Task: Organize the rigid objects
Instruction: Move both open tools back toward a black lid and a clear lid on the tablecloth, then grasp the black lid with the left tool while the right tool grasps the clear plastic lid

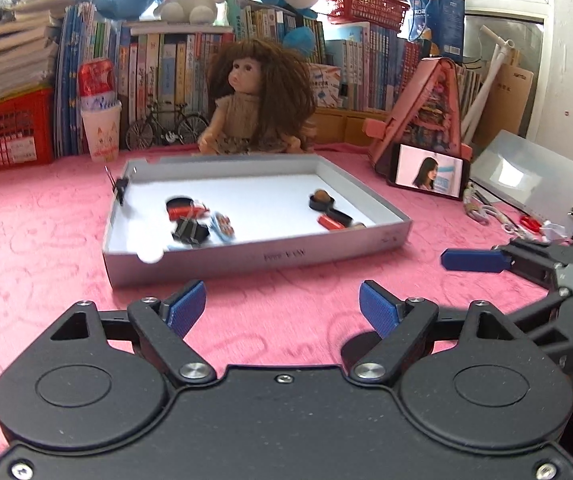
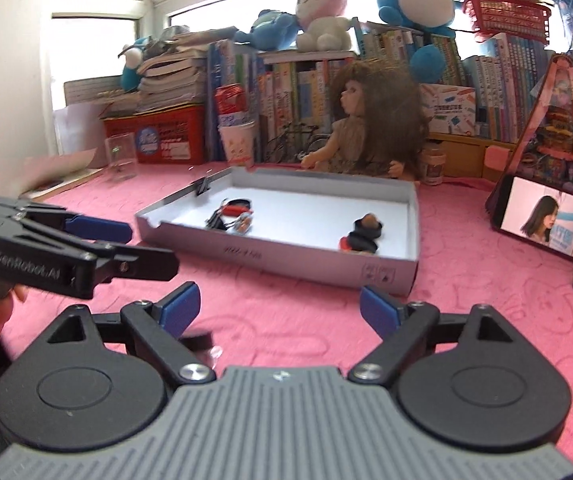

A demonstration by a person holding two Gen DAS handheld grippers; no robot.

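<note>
Blue-padded left hand-held gripper [image 1: 282,307] sits lower centre of its view, jaws spread, gripping nothing. Straight ahead lies the shallow grey cardboard tray [image 1: 270,257], long axis running left-right across the frame, on the pink textured counter [image 1: 38,240]. Inside: black binder clip [image 1: 191,233] and red-black pieces at tray left, small black-and-brown round pieces [image 1: 321,199] at tray right; detail blurred. Right hand-held gripper [image 2: 280,308] is likewise spread and empty, tray ahead and slightly right. Nothing loose is visible between either gripper and the tray. Left looks nearer to the clip cluster, right to the round pieces.
</note>
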